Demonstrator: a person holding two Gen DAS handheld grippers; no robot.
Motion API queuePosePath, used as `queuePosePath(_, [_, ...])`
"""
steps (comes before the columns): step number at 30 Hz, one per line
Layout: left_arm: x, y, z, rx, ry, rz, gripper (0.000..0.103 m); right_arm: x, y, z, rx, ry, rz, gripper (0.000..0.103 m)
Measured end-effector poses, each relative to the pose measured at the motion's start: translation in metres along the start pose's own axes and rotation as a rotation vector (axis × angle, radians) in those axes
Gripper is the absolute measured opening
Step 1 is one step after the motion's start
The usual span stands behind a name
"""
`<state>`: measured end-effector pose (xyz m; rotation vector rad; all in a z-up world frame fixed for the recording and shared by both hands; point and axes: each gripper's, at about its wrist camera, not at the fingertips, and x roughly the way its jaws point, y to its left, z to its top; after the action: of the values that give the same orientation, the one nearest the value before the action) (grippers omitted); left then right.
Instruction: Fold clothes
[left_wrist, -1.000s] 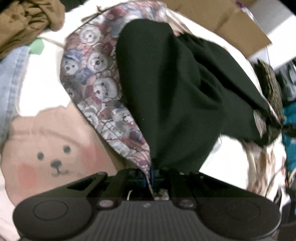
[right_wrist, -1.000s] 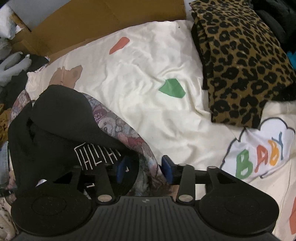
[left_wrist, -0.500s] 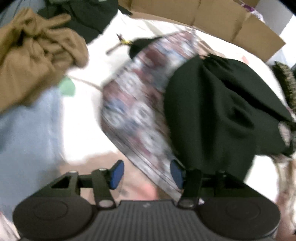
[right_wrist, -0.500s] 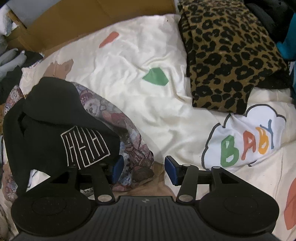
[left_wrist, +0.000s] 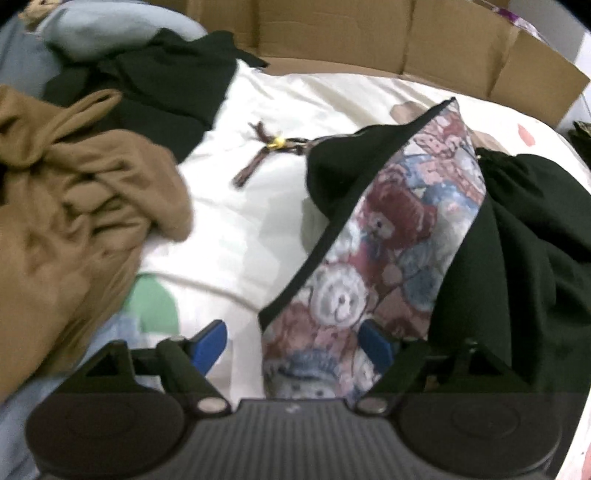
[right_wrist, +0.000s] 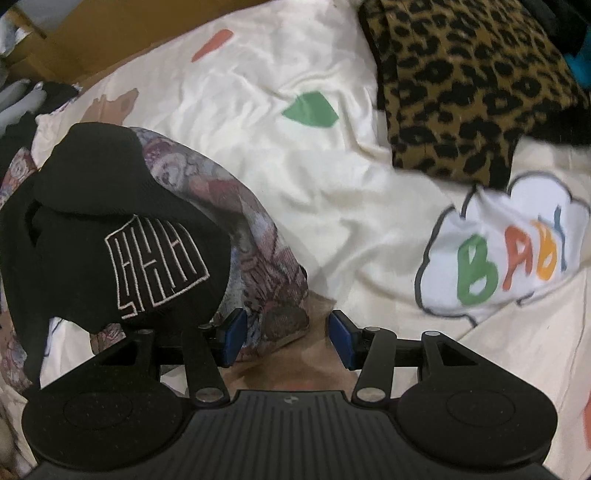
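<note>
**Both grippers let go of the bear-print garment**

On the cream bed sheet (right_wrist: 258, 122) with coloured shapes lies a black garment with a teddy-bear print lining (left_wrist: 384, 251). It is bunched up, part black side out and part bear side out. From the right wrist view, a white line design (right_wrist: 155, 262) shows on its black cloth.

The left hand-held gripper (left_wrist: 295, 345) has its blue fingers (left_wrist: 210, 343) spread wide apart. A flap of the bear print sits between them, but the fingers do not press on it. It holds nothing.

The right hand-held gripper (right_wrist: 286, 338) is spread wide too. The edge of the bear-print garment lies just beside its left finger. A brown patch of the sheet shows in the gap. It holds nothing.

To the left in the left wrist view is a crumpled tan cloth (left_wrist: 70, 206), and behind it a dark green cloth (left_wrist: 162, 81). A small brown cord with a yellow bead (left_wrist: 266, 151) lies on the sheet near the garment. Brown cardboard (left_wrist: 369, 33) stands at the far edge.

In the right wrist view, a folded leopard-print cloth (right_wrist: 465, 81) lies well apart from the garment. Near it is a white cloud picture with the word "BABY" (right_wrist: 509, 254).
</note>
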<state>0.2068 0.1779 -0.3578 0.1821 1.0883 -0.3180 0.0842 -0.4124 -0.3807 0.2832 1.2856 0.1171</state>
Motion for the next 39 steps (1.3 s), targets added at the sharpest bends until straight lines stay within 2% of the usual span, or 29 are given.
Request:
queuePosePath(5, [0.013,-0.005,0.008,0.039,-0.029,-0.07,0.084,0.007,0.001,-0.002,0.028,-0.008,0.027,0.055])
queuePosePath(9, [0.018,-0.009,0.01,0.016,-0.045,-0.108,0.084,0.01,0.004,0.001,0.024,-0.043,0.036,0.055])
queuePosePath(11, [0.021,-0.013,0.01,0.015,-0.054,-0.12,0.08,0.012,0.006,0.003,0.025,-0.058,0.035,0.053])
queuePosePath(13, [0.025,-0.018,0.01,0.027,-0.049,-0.134,0.069,0.014,0.008,0.003,0.009,-0.062,0.027,0.043])
queuePosePath(14, [0.026,-0.02,0.009,0.031,-0.039,-0.144,0.053,0.015,0.01,0.003,-0.002,-0.063,0.02,0.04])
queuePosePath(15, [0.026,-0.022,0.008,0.034,-0.028,-0.154,0.029,0.014,0.009,0.003,-0.007,-0.057,0.02,0.026])
queuePosePath(16, [0.026,-0.024,0.008,0.037,-0.017,-0.164,0.019,0.012,0.008,0.004,-0.011,-0.05,0.022,0.011])
queuePosePath(18, [0.018,-0.023,0.005,0.034,-0.02,-0.163,0.011,0.008,0.003,0.007,-0.007,-0.039,0.04,0.004])
queuePosePath(25, [-0.023,-0.011,-0.012,-0.029,-0.024,-0.136,0.009,-0.02,0.004,0.015,-0.081,-0.029,0.019,0.001])
queuePosePath(32, [-0.073,0.008,-0.055,-0.142,0.071,-0.092,0.009,-0.044,-0.004,0.025,-0.086,-0.032,-0.047,0.0])
queuePosePath(39, [-0.107,0.011,-0.105,-0.161,0.189,-0.054,0.009,-0.072,-0.008,0.04,-0.09,-0.06,-0.103,0.0])
